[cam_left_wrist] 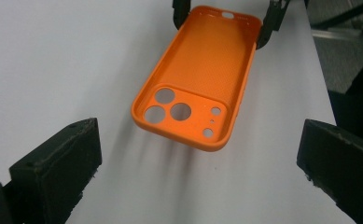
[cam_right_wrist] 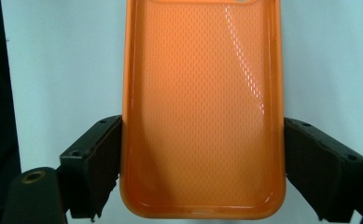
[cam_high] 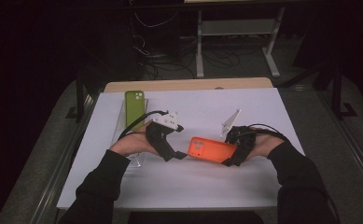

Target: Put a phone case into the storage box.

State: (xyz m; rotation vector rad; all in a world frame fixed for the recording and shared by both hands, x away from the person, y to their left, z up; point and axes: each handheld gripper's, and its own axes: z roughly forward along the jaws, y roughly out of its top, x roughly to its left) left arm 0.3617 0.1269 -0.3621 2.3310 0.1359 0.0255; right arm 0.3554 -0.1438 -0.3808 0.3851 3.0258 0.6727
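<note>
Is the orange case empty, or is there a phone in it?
Empty: the orange case shows its bare textured inside, camera holes open.

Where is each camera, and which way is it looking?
High view: sits above the table, looking forward and down; shows both sleeves, the left tool and right tool.
Left gripper view: rides the left tool, facing the orange phone case; its black jaws stand open.
Right gripper view: rides the right tool, jaws clamping the case's sides.
All views share the case.
</note>
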